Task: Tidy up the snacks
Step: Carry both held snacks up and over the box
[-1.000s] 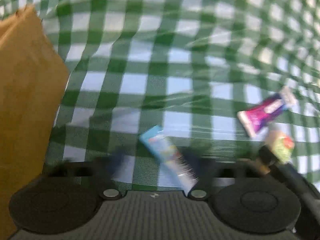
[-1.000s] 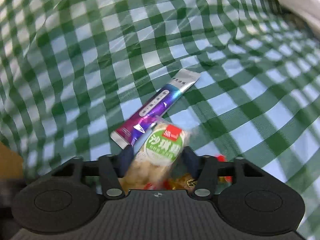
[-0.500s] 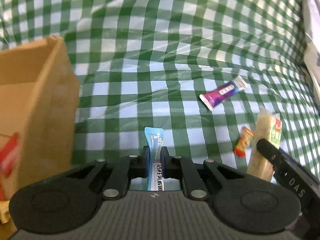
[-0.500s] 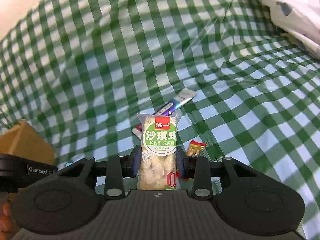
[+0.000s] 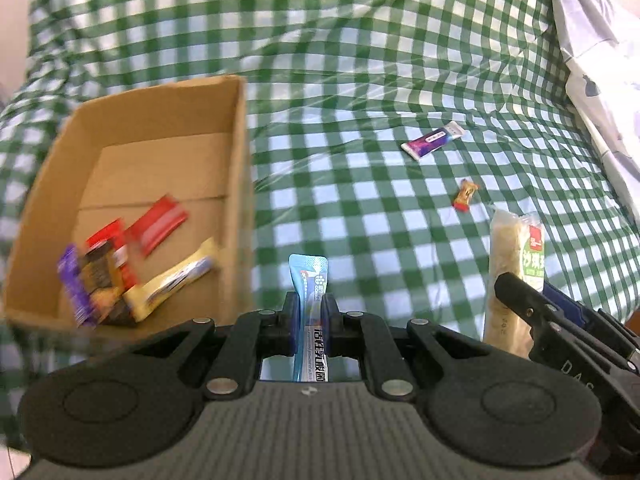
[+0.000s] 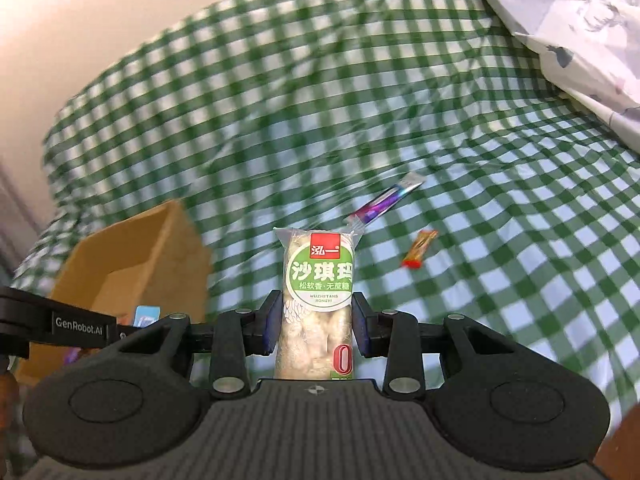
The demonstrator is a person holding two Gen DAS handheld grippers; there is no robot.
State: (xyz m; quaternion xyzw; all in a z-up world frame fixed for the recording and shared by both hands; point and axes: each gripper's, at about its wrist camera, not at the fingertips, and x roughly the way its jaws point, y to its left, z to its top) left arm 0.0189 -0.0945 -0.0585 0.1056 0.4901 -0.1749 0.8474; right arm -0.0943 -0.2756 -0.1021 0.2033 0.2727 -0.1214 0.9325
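Observation:
My left gripper (image 5: 309, 312) is shut on a blue snack stick (image 5: 309, 280) and holds it above the checked cloth, just right of an open cardboard box (image 5: 236, 128) with several snacks inside. My right gripper (image 6: 318, 308) is shut on a green-labelled rice-cake pack (image 6: 320, 276), which also shows at the right of the left wrist view (image 5: 510, 264). A purple bar (image 5: 432, 145) and a small orange candy (image 5: 465, 195) lie on the cloth beyond both grippers; they also show in the right wrist view, the bar (image 6: 384, 204) and the candy (image 6: 418, 249).
A green-and-white checked cloth (image 5: 360, 60) under clear plastic covers the surface. A white patterned fabric (image 6: 568, 12) lies at the far right. The box also shows at the left of the right wrist view (image 6: 132, 256), behind the left gripper's body (image 6: 60, 320).
Both grippers have closed on their snacks and lifted up and back from the cloth. The box interior has come into the left wrist view.

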